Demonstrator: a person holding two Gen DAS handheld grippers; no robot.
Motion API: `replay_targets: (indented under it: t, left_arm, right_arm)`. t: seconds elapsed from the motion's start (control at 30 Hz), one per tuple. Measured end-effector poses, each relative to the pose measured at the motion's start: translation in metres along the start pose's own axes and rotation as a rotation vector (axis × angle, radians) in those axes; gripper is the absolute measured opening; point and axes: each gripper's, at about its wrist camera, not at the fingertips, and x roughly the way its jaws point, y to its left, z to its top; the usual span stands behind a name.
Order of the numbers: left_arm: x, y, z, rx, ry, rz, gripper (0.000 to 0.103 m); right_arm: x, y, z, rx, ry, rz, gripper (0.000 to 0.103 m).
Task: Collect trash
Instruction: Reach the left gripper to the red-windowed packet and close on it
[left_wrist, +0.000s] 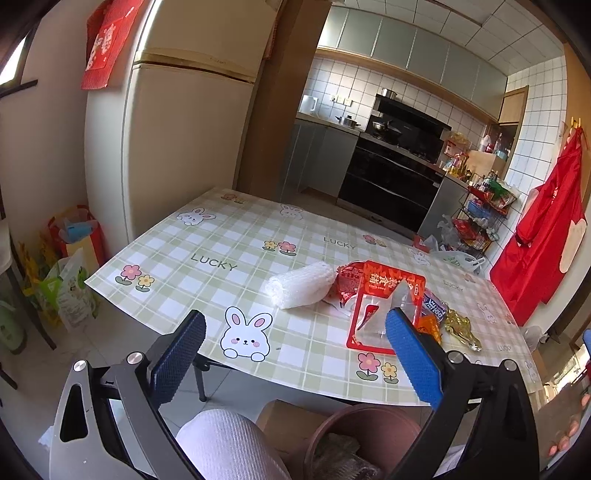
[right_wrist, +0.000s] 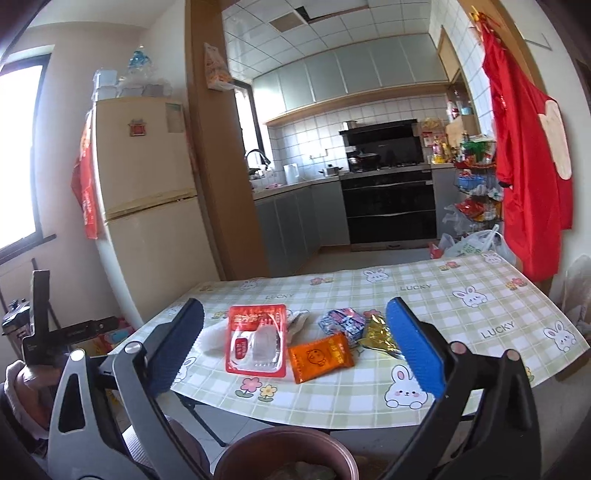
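Table (right_wrist: 461, 332) with green checked bunny cloth is landmark. Brown bin (right_wrist: 284, 456) sits below table's near edge, some scrap already inside. On table, near that edge: white bubble-wrap roll (left_wrist: 301, 284), red pouch (right_wrist: 257, 339), orange packet (right_wrist: 319, 356), blue wrapper (right_wrist: 341, 321), gold wrapper (right_wrist: 380, 334), packed touching or overlapping.

Left gripper (left_wrist: 295, 363) spread wide, empty, held off table's near edge. Right gripper (right_wrist: 295, 349) likewise wide, empty.

Risks: slick flat film likely slips from pads; pinching one piece may drag neighbours off table, missing bin.
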Motion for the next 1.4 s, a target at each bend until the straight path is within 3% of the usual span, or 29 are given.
replay_targets:
  t: [0.27, 0.47, 0.73, 0.87, 0.97, 1.13, 1.3, 1.4]
  left_arm:
    - [0.005, -0.004, -0.004, 0.016, 0.008, 0.001, 0.096]
    - [0.016, -0.008, -0.009, 0.022, 0.048, -0.048, 0.096]
    - [0.030, -0.028, -0.025, 0.136, 0.046, -0.086, 0.096]
    - [0.045, -0.038, -0.035, 0.193, 0.036, -0.051, 0.097]
    - [0.061, -0.042, -0.039, 0.181, 0.074, -0.111, 0.097]
    - [0.083, -0.056, -0.043, 0.218, 0.049, -0.147, 0.097]
    - [0.119, -0.067, -0.034, 0.247, 0.110, -0.123, 0.097]
    - [0.143, -0.069, -0.018, 0.225, 0.147, -0.137, 0.097]
  right_arm:
    - [0.011, -0.014, -0.010, 0.035, 0.048, -0.097, 0.098]
    - [0.027, -0.022, -0.019, 0.052, 0.109, -0.194, 0.098]
    - [0.061, -0.035, -0.040, 0.074, 0.224, -0.329, 0.098]
    - [0.070, -0.042, -0.049, 0.092, 0.233, -0.327, 0.097]
    - [0.078, -0.055, -0.055, 0.139, 0.249, -0.318, 0.097]
    - [0.092, -0.066, -0.066, 0.134, 0.282, -0.349, 0.097]
    - [0.108, -0.071, -0.077, 0.110, 0.324, -0.314, 0.097]
    - [0.111, -0.069, -0.078, 0.081, 0.298, -0.280, 0.097]
